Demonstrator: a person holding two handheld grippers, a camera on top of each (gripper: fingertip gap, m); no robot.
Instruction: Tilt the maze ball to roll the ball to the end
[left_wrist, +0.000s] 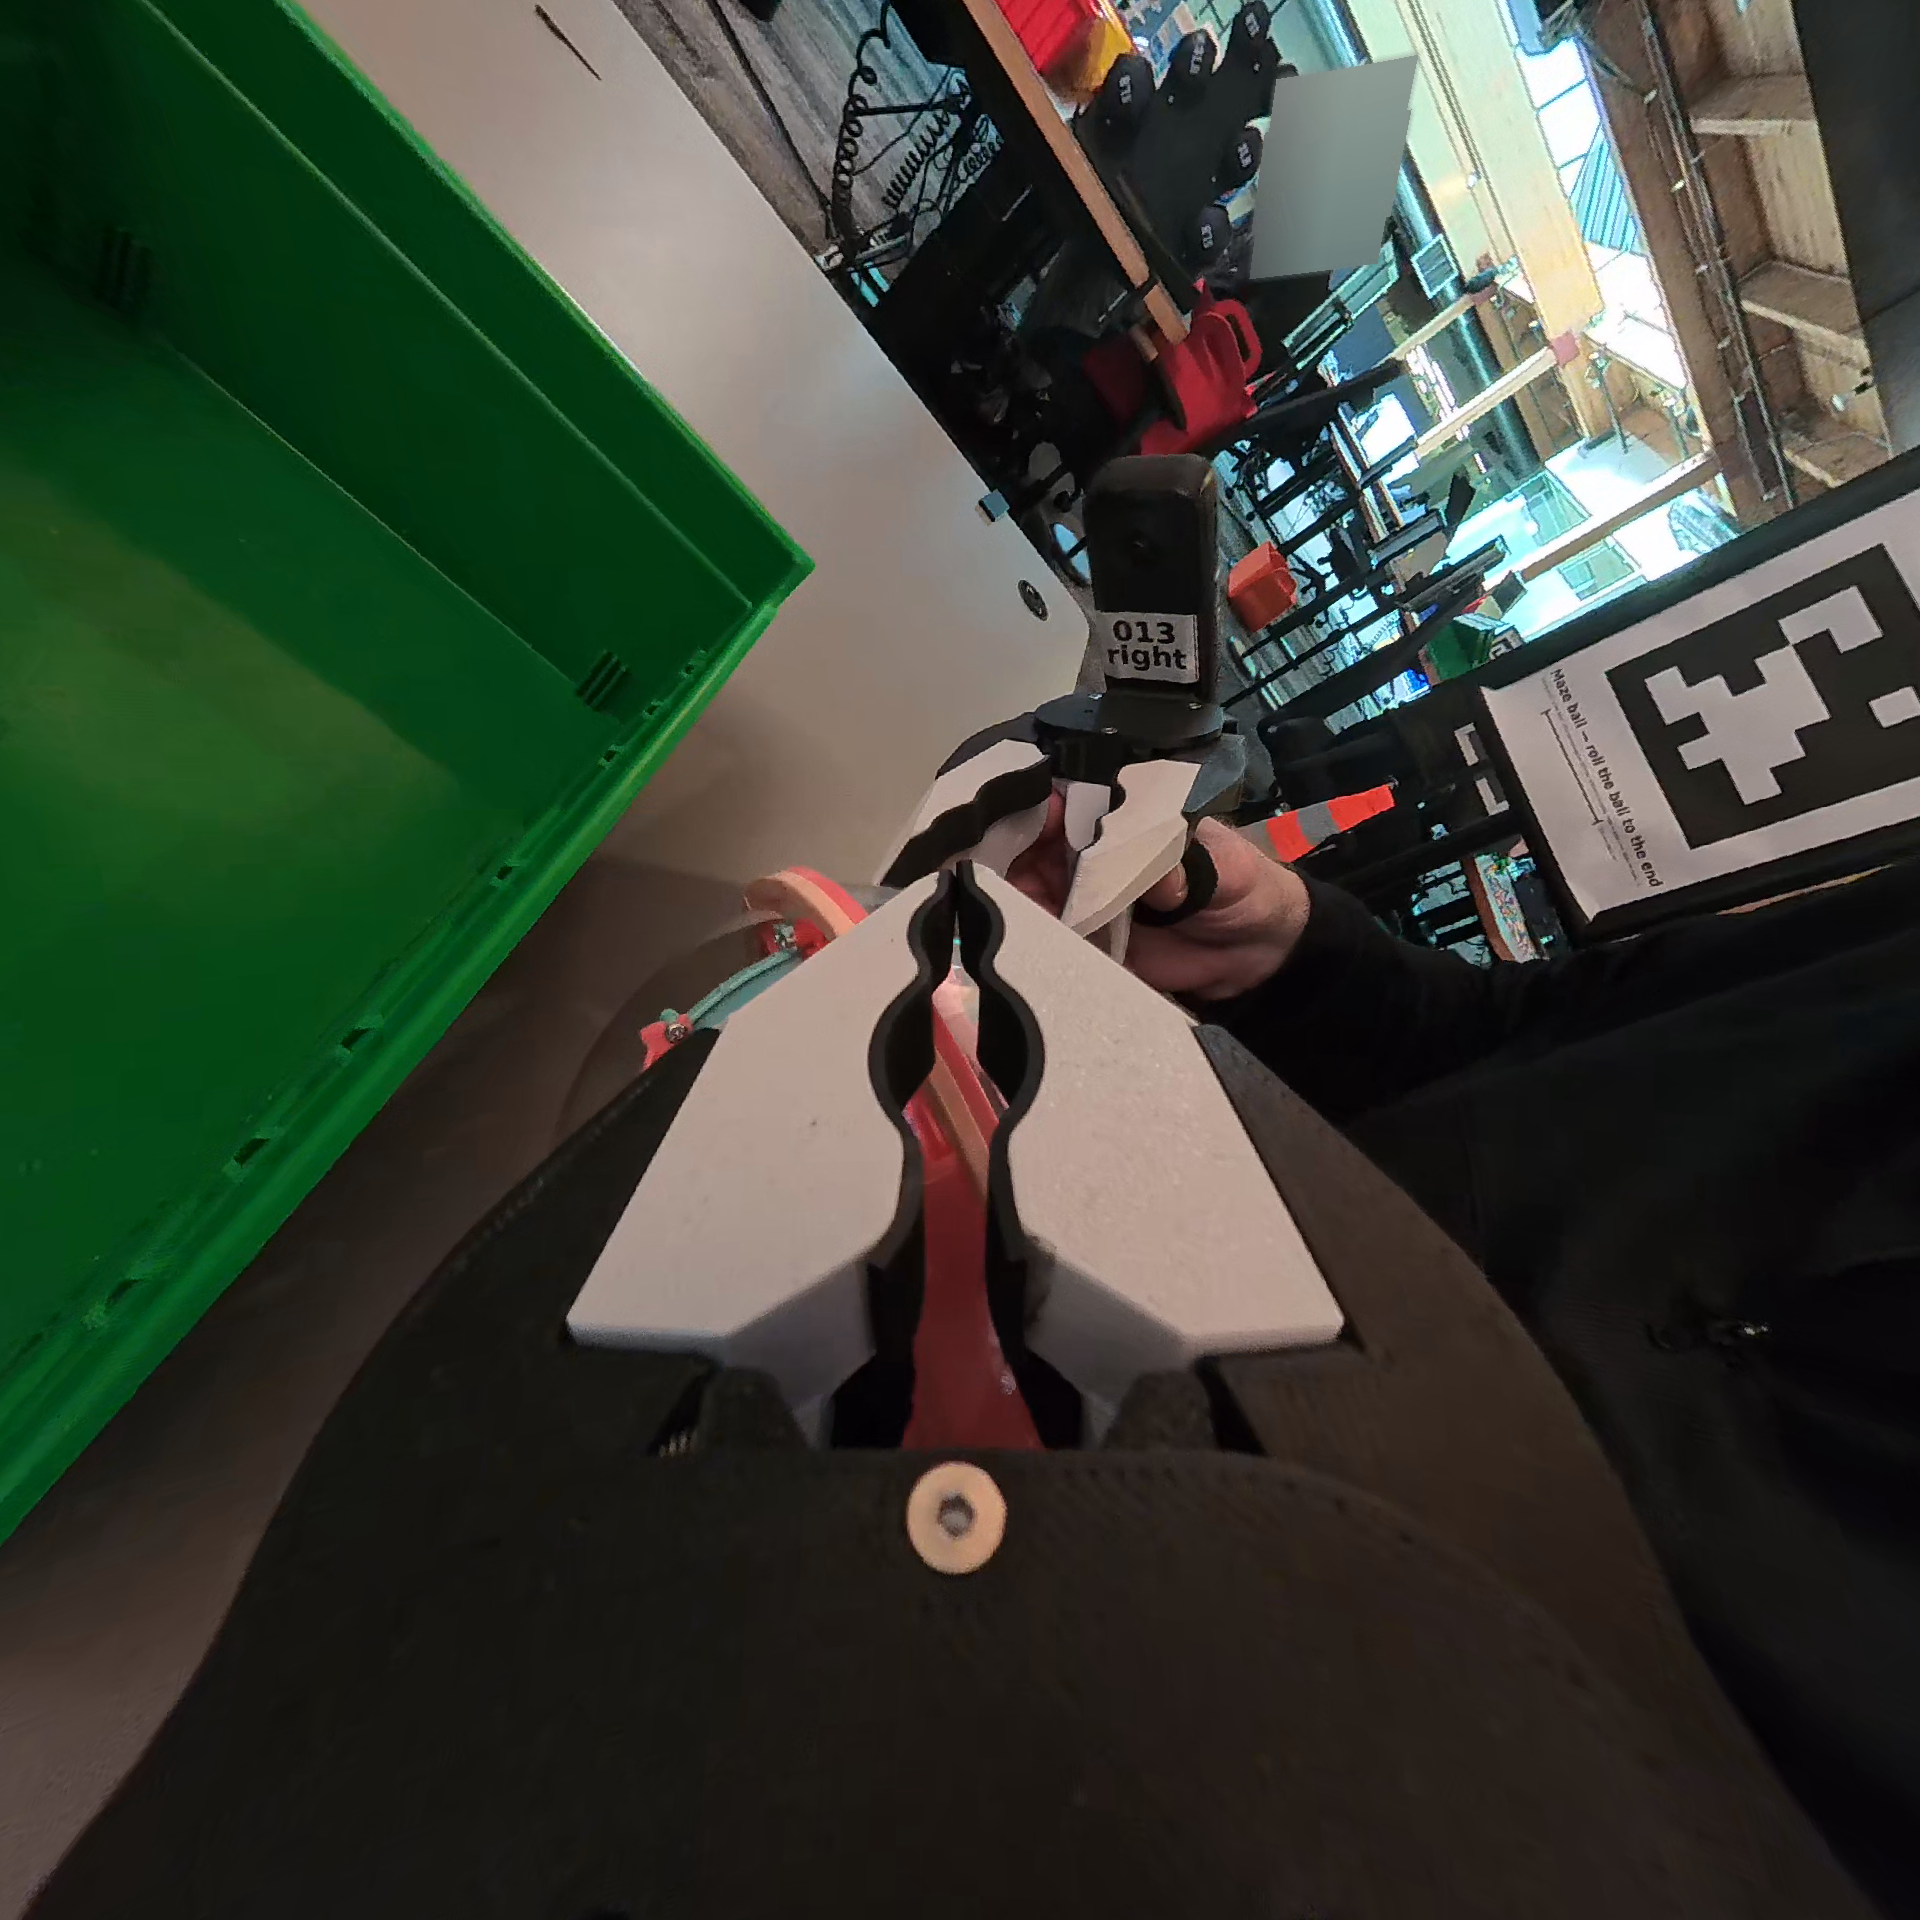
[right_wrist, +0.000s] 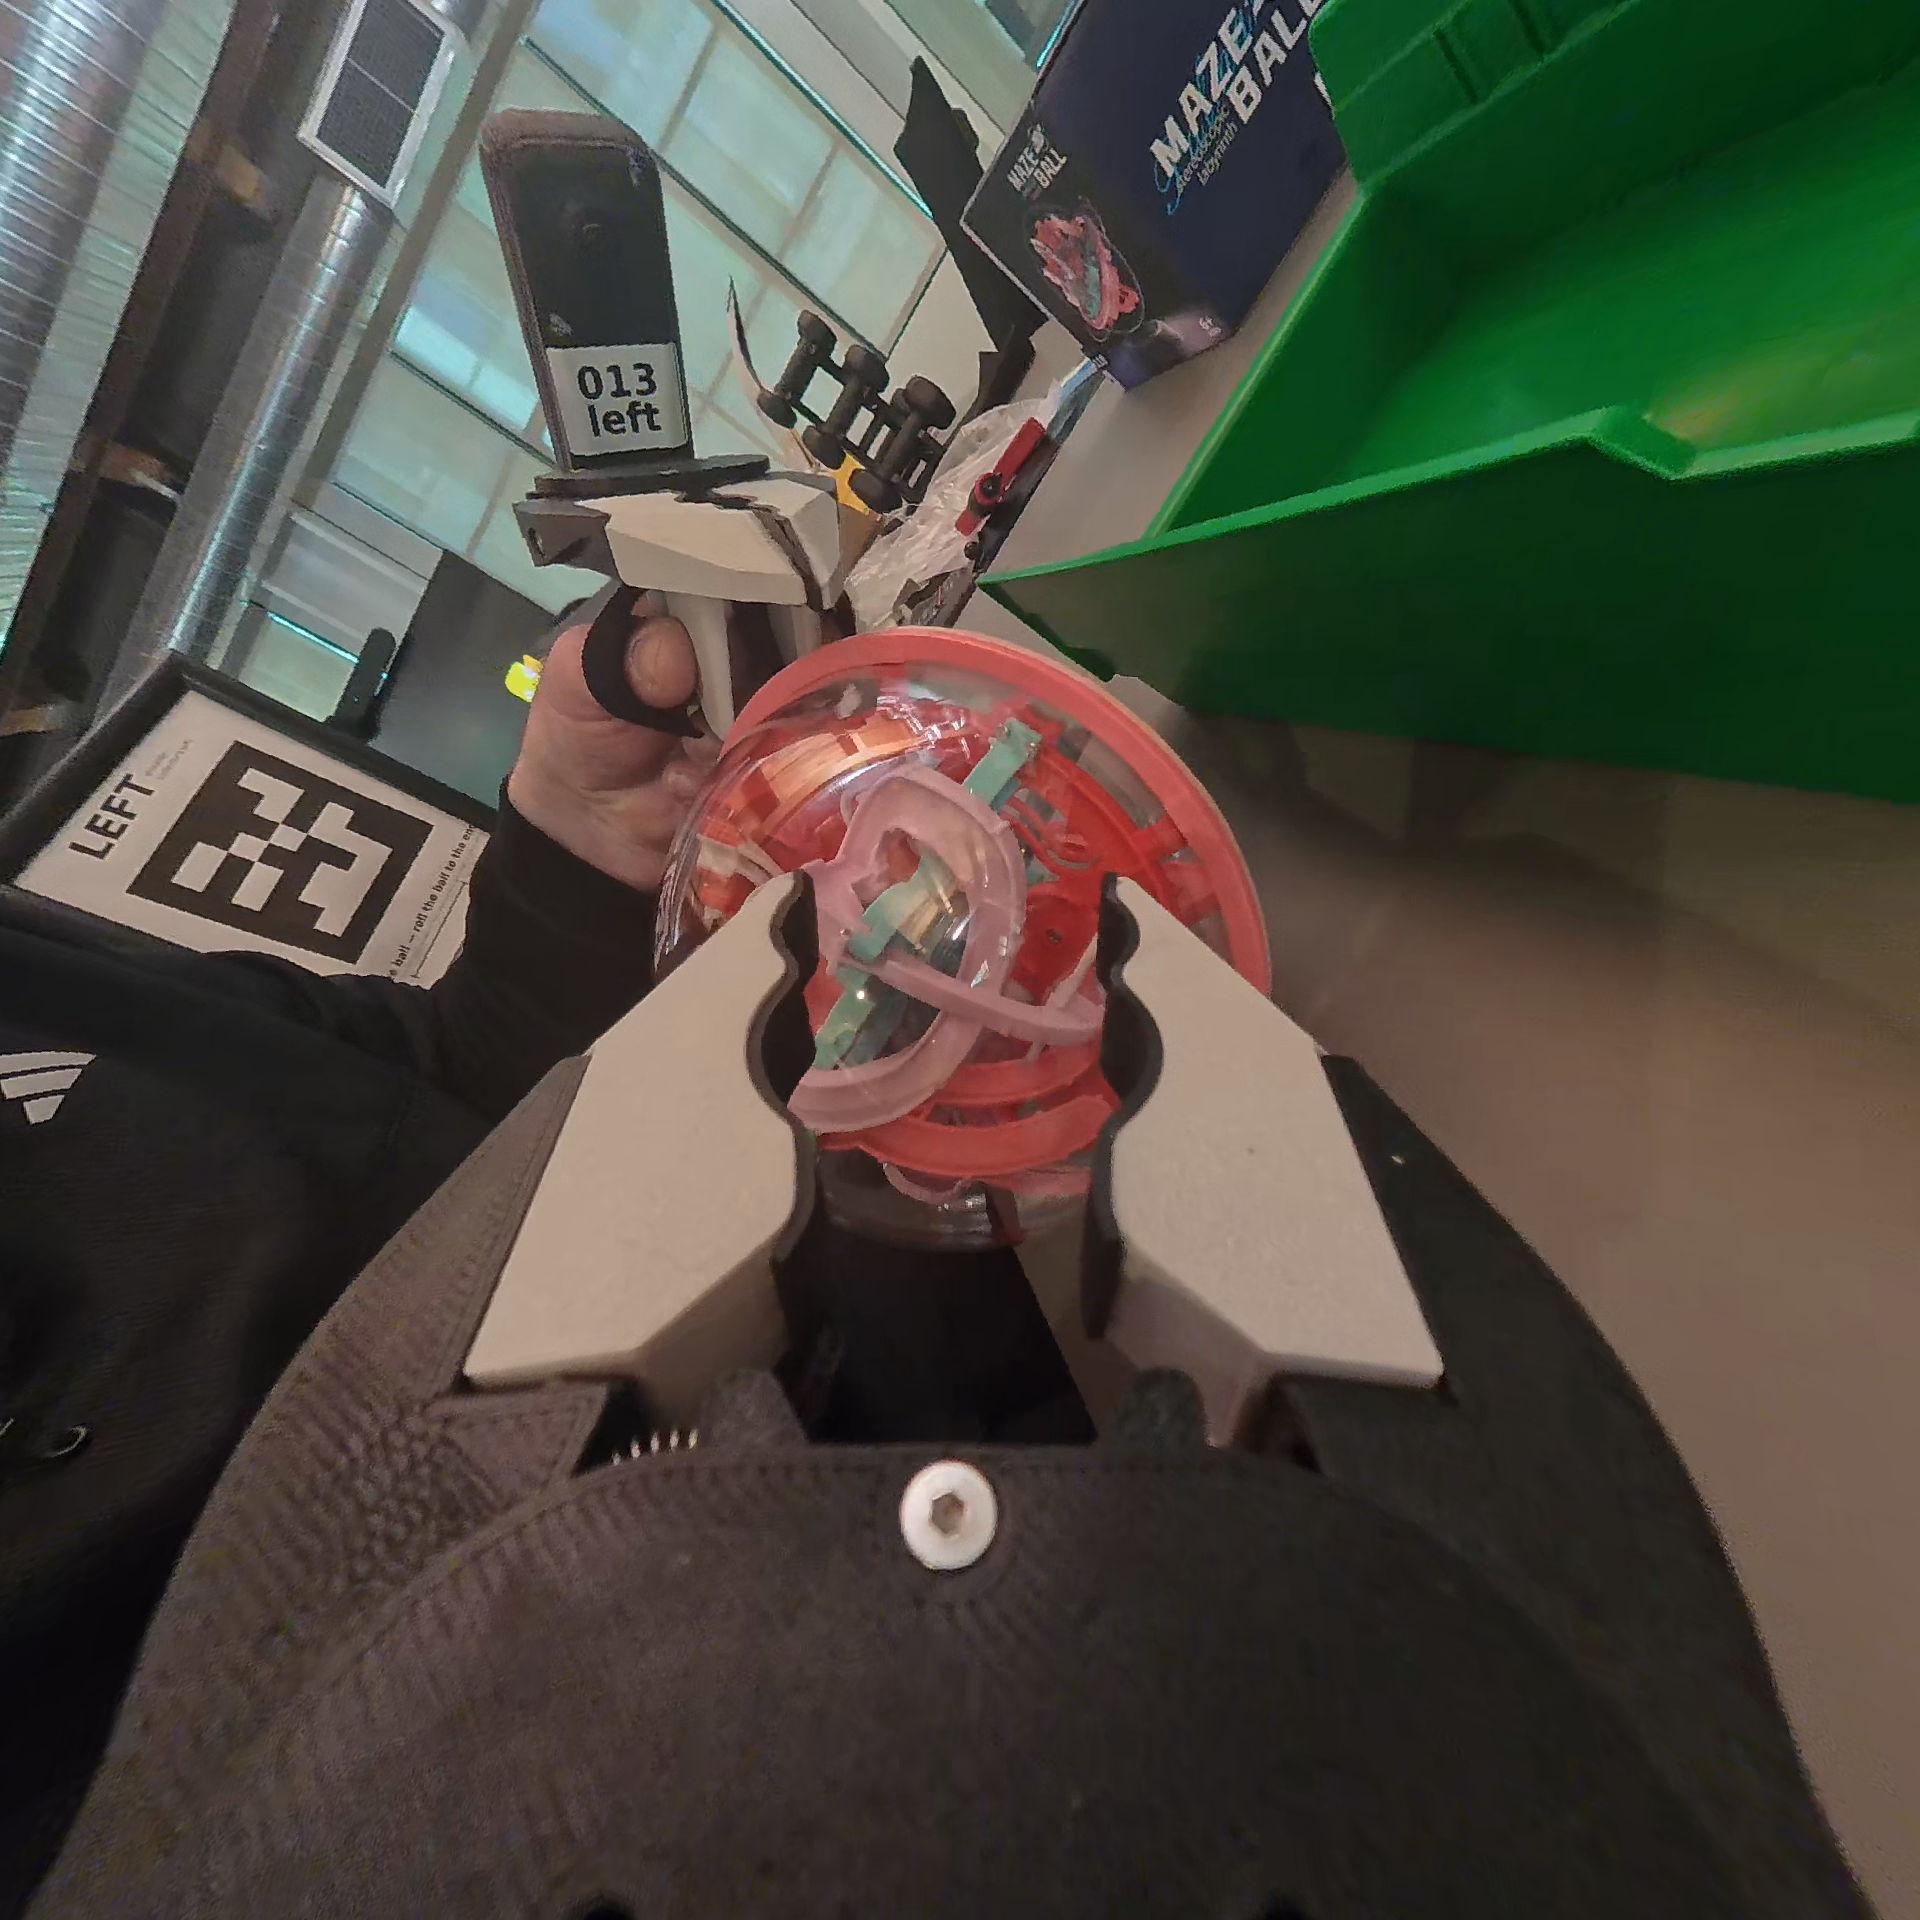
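Note:
The maze ball (right_wrist: 935, 883) is a clear sphere with red, pink and teal tracks and a coral ring around its middle. My right gripper (right_wrist: 948, 904) has its pads against the clear dome on both sides. My left gripper (left_wrist: 956, 894) is shut on the coral ring; the ring (left_wrist: 961, 1299) runs between its pads and part of it (left_wrist: 800, 904) shows to the left. In the right wrist view the left gripper (right_wrist: 821, 587) meets the ring's far edge. The right gripper (left_wrist: 1049, 831) shows beyond my left fingertips, its tips hidden. The small ball inside is not discernible.
A large green crate (left_wrist: 364, 623) stands close on one side and also shows in the right wrist view (right_wrist: 1558, 571). A dark toy box (right_wrist: 1143, 187) stands behind it. Marker sheets (left_wrist: 1714, 707) (right_wrist: 260, 842) stand near the person's dark sleeves. The grey tabletop (right_wrist: 1558, 1039) lies below. One gripper's finger ends stand about 7 cm off the other's.

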